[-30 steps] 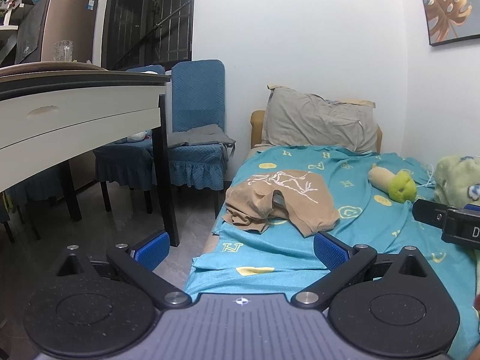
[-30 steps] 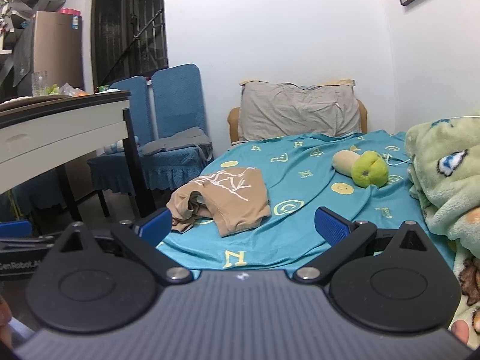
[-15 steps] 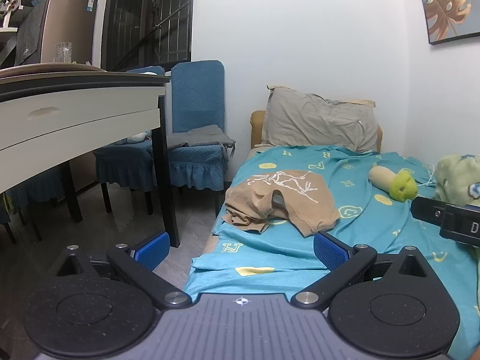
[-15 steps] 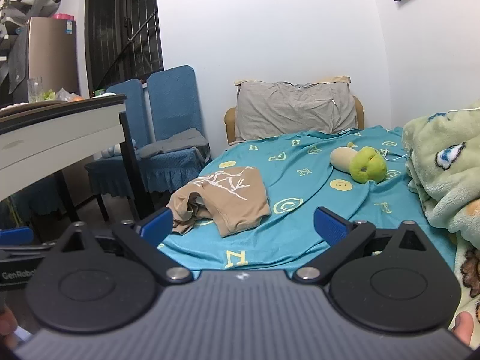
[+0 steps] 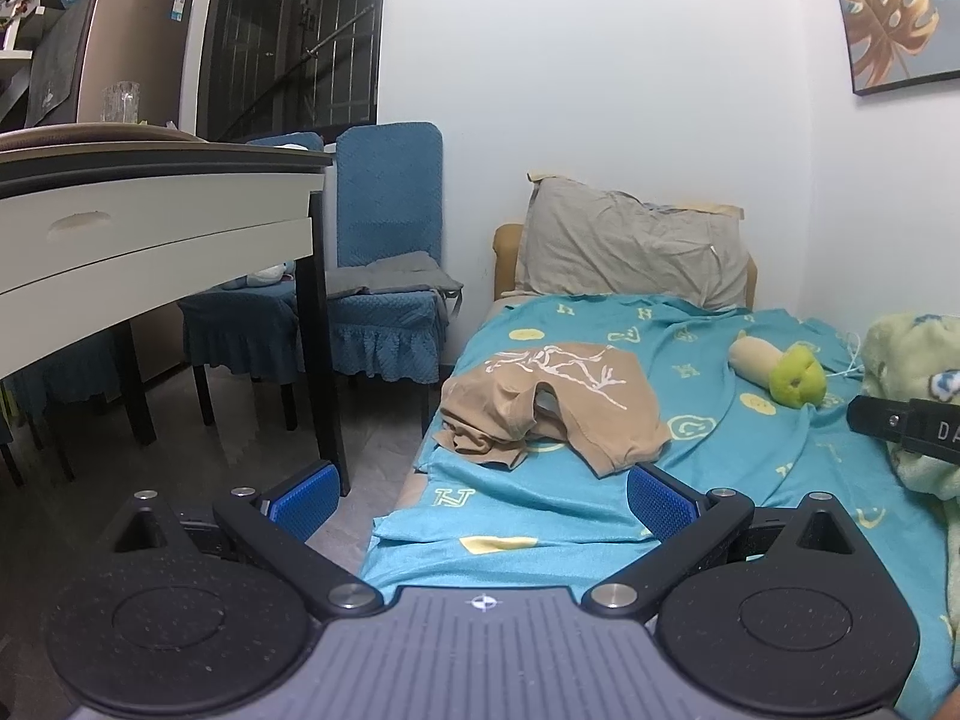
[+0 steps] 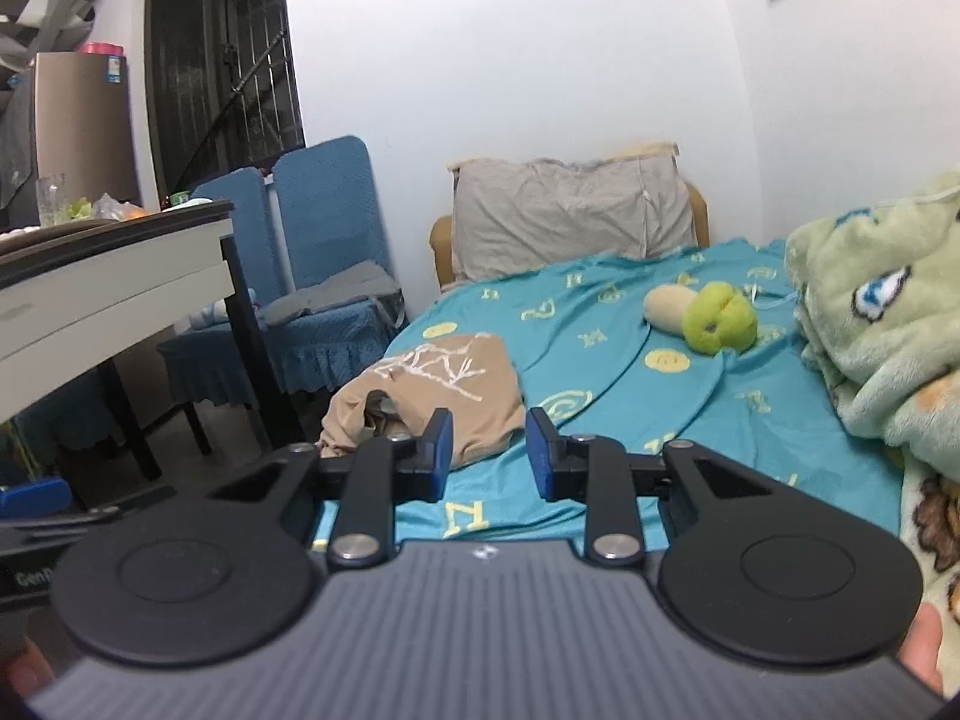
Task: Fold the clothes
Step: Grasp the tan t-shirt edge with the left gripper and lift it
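A: Logging position: the shirt (image 5: 549,405) is being seen crumpled on the bed (image 5: 750,462), near its left edge, ahead of both grippers and touched by neither.

B: Jaw states are being noted. The left gripper (image 5: 480,495) is being held wide, nothing between its pads. The right gripper (image 6: 487,455) is being held narrow, a small gap showing, nothing gripped.

A: Bearing from the jaws is being recorded. From the left view the shirt is lying straight ahead, slightly right of centre. From the right view it is lying ahead and left of the gap.

B: Long axis is being judged as running across the bed, bunched end at the edge. Nearer arm: the right is being judged nearer.
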{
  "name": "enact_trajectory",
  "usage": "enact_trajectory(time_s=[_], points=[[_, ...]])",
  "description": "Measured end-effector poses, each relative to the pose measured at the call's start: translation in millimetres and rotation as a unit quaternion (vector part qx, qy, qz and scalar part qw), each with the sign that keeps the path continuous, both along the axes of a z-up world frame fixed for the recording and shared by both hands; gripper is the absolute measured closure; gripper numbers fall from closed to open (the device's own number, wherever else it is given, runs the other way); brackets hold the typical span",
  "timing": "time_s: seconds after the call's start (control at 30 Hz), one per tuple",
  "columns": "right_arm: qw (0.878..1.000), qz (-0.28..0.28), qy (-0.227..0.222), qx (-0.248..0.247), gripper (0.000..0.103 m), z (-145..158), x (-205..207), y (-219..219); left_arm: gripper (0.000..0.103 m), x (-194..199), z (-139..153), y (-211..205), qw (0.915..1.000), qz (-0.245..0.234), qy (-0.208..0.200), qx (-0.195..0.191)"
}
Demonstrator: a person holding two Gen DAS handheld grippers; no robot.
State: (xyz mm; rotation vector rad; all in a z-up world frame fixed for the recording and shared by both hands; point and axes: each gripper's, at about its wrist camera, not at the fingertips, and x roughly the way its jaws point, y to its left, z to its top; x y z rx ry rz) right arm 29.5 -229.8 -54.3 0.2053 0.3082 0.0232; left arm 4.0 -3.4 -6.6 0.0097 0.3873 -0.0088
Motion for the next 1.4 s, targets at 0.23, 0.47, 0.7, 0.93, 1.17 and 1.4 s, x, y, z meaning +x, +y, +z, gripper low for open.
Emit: enact_trajectory(time_s=[0.23,0.47,0.7,0.93,1.17,1.4], points=[[1.0,0.003,-0.002,0.017,0.071,34.7,23.1,-8.6,0.0,37.7,-7.1,7.5,0.9975,-0.012,0.028,-0.063],[1.0,0.015,0.002,0.019,0.025,55.1,53.0,-37.6,0.005,130.1,-29.9,-10.1,0.9967,-0.009,0.073,-0.035],[0.987,-0.009,0.042,0.153,0.0,14.5,76.1,-74.9,0.007,231.2,-66.8,-38.7,0.9956,0.001,0.093,0.009],[0.989,-0.006,0.072,0.126,0.0,-3.9,107.6,-78.8,0.021,308.4,-108.2,-33.7,0.995,0.053,0.084,-0.002],[0.98,0.005,0.127,0.154,0.0,-38.0,140.5,-85.6,0.092,308.7,-102.7,-25.4,0.9971,0.067,0.027,-0.022],[0.985,0.005,0.116,0.126,0.0,-38.4,136.9,-78.2,0.1,221.1,-48.7,-26.3,0.9969,-0.005,-0.078,-0.006]])
